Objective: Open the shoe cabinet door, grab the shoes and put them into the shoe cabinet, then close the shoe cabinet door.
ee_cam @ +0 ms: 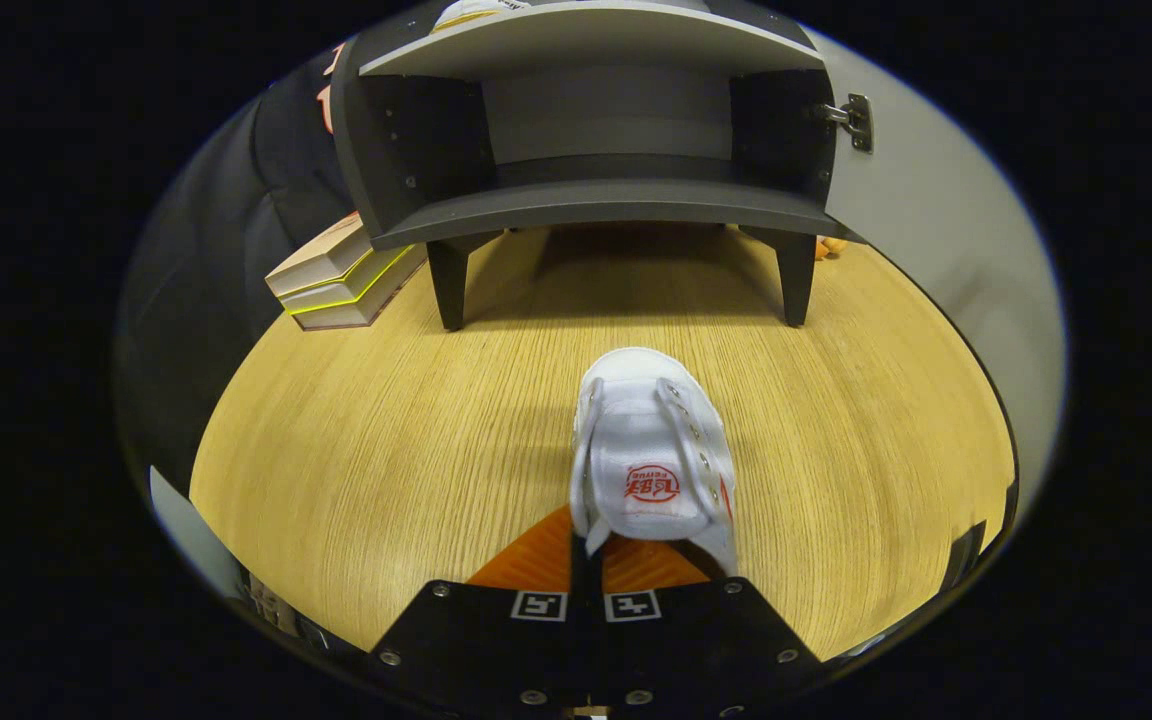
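Gripper view: the gripper (591, 545) is seen nearly closed, its 2 fingers pinching the white shoe (652, 455) at its rear, the contact partly hidden. The shoe is held above the wooden table (386, 440), well short of the shoe cabinet (596, 120), whose door (936, 220) is swung open to its right. Books (341, 280) are stacked by its left leg.

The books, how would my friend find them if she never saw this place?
Start at the dark shoe cabinet standing open on the wooden table. Beside its front leg, beyond the gripper shut on the white shoe, lie stacked books. One has bright yellow-green edging.
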Action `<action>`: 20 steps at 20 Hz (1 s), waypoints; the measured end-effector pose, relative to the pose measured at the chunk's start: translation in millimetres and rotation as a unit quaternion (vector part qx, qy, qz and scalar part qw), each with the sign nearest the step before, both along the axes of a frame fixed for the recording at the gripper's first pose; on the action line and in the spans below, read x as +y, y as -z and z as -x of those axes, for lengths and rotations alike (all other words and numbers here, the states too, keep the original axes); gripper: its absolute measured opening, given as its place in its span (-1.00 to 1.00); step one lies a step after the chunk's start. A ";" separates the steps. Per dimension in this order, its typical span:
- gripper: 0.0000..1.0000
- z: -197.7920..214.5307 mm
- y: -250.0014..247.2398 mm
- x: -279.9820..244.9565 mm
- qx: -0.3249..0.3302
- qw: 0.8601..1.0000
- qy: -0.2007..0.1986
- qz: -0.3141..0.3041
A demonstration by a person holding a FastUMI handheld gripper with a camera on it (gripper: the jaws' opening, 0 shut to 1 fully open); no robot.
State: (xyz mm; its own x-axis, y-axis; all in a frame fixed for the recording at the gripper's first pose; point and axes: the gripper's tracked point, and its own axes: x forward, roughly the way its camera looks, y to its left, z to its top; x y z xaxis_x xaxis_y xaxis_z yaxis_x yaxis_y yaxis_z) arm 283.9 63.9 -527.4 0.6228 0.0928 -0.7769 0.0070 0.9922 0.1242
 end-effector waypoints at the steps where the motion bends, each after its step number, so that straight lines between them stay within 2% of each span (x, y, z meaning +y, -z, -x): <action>1: -1.00 -1.5 -4.1 -2.8 -0.002 1.000 0.011 -0.004; 5: -1.00 -11.6 -29.1 -10.6 -0.012 0.998 0.052 -0.040; 10: -1.00 -8.8 -81.2 -11.1 -0.039 0.996 0.066 -0.048; 20: -1.00 -30.7 -244.6 -4.5 -0.149 0.982 0.101 -0.057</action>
